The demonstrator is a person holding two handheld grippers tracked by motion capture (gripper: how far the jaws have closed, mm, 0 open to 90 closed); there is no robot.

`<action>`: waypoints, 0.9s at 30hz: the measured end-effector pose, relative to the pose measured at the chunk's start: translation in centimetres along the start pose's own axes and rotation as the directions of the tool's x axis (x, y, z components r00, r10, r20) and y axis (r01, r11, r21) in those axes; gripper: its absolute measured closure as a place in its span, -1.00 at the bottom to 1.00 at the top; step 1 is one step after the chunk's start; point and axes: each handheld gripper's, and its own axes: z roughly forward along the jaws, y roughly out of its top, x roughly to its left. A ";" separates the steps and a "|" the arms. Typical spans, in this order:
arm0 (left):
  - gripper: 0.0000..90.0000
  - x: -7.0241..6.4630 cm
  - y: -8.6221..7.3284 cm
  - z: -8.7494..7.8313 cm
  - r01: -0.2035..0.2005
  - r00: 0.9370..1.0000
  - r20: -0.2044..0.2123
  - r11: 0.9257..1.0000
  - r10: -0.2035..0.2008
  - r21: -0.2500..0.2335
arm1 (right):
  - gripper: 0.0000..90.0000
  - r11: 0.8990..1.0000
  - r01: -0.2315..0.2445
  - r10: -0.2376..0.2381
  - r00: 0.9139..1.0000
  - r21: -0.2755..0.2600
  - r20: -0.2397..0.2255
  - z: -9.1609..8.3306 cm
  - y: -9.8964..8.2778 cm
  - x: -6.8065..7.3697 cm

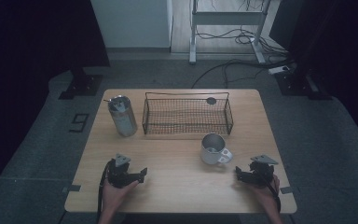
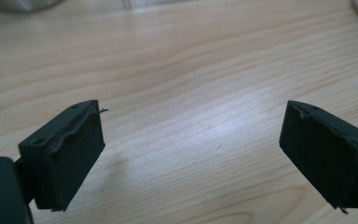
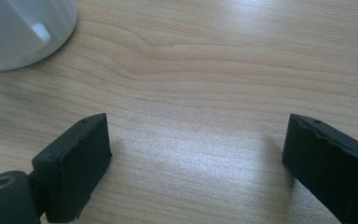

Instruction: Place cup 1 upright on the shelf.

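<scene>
Both black claws, left [image 1: 142,173] and right [image 1: 238,172], apart over pale wood-grain surface [image 1: 177,186], empty; white cylindrical mug [image 1: 213,149] near right claw.

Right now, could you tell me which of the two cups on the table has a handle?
The white mug, near the right gripper in front of the wire basket; its handle points toward that gripper. The tall steel tumbler, left of the basket, has none.
</scene>
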 end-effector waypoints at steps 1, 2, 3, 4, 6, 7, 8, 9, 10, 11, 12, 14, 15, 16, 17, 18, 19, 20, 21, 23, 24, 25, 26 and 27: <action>-0.85 0.0 0.0 0.0 0.000 1.000 0.000 1.000 0.000 0.000 | -0.83 1.000 0.001 -0.001 1.000 0.000 0.000 0.0 0.0 0.0; -0.85 -0.1 0.3 -0.3 -0.006 1.000 0.007 1.000 0.006 -0.013 | -0.83 1.000 0.001 -0.001 1.000 0.000 0.001 0.0 0.0 0.0; -0.85 -0.1 0.4 -0.4 -0.008 1.000 0.009 1.000 0.008 -0.014 | -0.83 1.000 0.000 0.000 1.000 -0.001 0.000 0.0 0.0 0.0; -0.85 -0.1 0.5 -0.5 -0.013 1.000 0.011 1.000 0.013 -0.016 | -0.83 1.000 0.000 0.000 1.000 -0.001 0.000 0.1 0.1 0.0; -0.85 0.0 0.7 -0.6 -0.019 1.000 0.013 1.000 0.019 -0.017 | -0.82 1.000 -0.002 0.002 1.000 -0.002 0.001 0.1 0.1 0.0; -0.85 0.1 0.8 -0.6 -0.021 1.000 0.014 1.000 0.022 -0.018 | -0.81 1.000 -0.003 0.003 1.000 -0.003 0.003 0.1 0.1 0.0; -0.85 0.2 0.9 -0.6 -0.025 1.000 0.013 1.000 0.025 -0.018 | -0.80 1.000 -0.004 0.004 1.000 -0.004 0.004 0.1 0.1 0.0; -0.85 0.4 1.1 -0.7 -0.023 1.000 0.012 0.999 0.023 -0.023 | -0.80 1.000 -0.006 0.006 1.000 -0.005 0.006 0.1 0.1 0.0; -0.85 0.5 1.3 -0.7 -0.021 1.000 0.011 0.999 0.022 -0.027 | -0.79 1.000 -0.006 0.006 1.000 -0.004 0.008 0.0 0.1 0.0; -0.85 0.7 1.4 -0.7 -0.015 1.000 0.012 0.999 0.016 -0.033 | -0.79 1.000 -0.007 0.007 1.000 -0.004 0.008 0.0 0.1 0.0; -0.85 1.0 1.6 -0.7 -0.008 1.000 0.012 0.999 0.008 -0.040 | -0.78 1.000 -0.007 0.007 1.000 -0.005 0.009 0.0 0.1 -0.1; -0.81 1.3 1.9 -0.8 0.004 1.000 -0.001 0.999 -0.005 -0.052 | -0.76 1.000 -0.011 0.011 1.000 -0.009 0.011 0.0 0.0 -0.1; -0.77 1.5 2.0 -0.8 0.010 1.000 -0.014 0.998 -0.011 -0.062 | -0.74 1.000 -0.015 0.015 1.000 -0.009 0.014 -0.1 0.0 0.0; -0.72 1.7 2.2 -0.9 0.013 0.999 -0.030 0.997 -0.015 -0.077 | -0.73 1.000 -0.016 0.016 1.000 -0.012 0.016 -0.1 -0.1 -0.1; -0.68 1.8 2.3 -1.0 0.014 0.999 -0.037 0.996 -0.017 -0.086 | -0.72 1.000 -0.016 0.017 1.000 -0.011 0.018 -0.2 -0.1 -0.1; -0.68 1.9 2.5 -1.0 0.016 0.999 -0.038 0.995 -0.020 -0.100 | -0.72 1.000 -0.019 0.020 1.000 -0.013 0.019 -0.2 -0.1 -0.1; -0.68 2.1 2.7 -1.1 0.020 0.999 -0.037 0.994 -0.023 -0.105 | -0.72 1.000 -0.021 0.021 1.000 -0.011 0.022 -0.2 -0.1 -0.1; -0.68 2.2 2.8 -1.2 0.022 0.999 -0.035 0.994 -0.026 -0.104 | -0.72 1.000 -0.023 0.024 0.999 -0.012 0.024 -0.2 -0.2 -0.1; -0.68 2.4 3.0 -1.3 0.030 0.999 -0.034 0.994 -0.033 -0.101 | -0.72 1.000 -0.023 0.024 0.999 -0.011 0.024 -0.2 -0.2 -0.1; -0.68 2.6 3.2 -1.3 0.036 0.999 -0.036 0.994 -0.039 -0.100 | -0.72 1.000 -0.023 0.024 0.999 -0.011 0.024 -0.2 -0.2 -0.1; -0.68 2.9 3.4 -1.5 0.047 0.998 -0.042 0.994 -0.052 -0.102 | -0.72 1.000 -0.024 0.024 0.999 -0.013 0.023 -0.2 -0.2 -0.1; -0.68 3.1 3.5 -1.5 0.052 0.998 -0.042 0.993 -0.056 -0.104 | -0.72 1.000 -0.023 0.024 0.999 -0.011 0.024 -0.2 -0.2 -0.1; -0.68 3.3 3.7 -1.6 0.060 0.997 -0.043 0.992 -0.065 -0.109 | -0.72 1.000 -0.024 0.024 0.999 -0.013 0.023 -0.2 -0.2 -0.1; -0.68 3.4 3.8 -1.7 0.065 0.997 -0.040 0.992 -0.070 -0.109 | -0.72 1.000 -0.023 0.024 0.999 -0.011 0.024 -0.2 -0.2 -0.1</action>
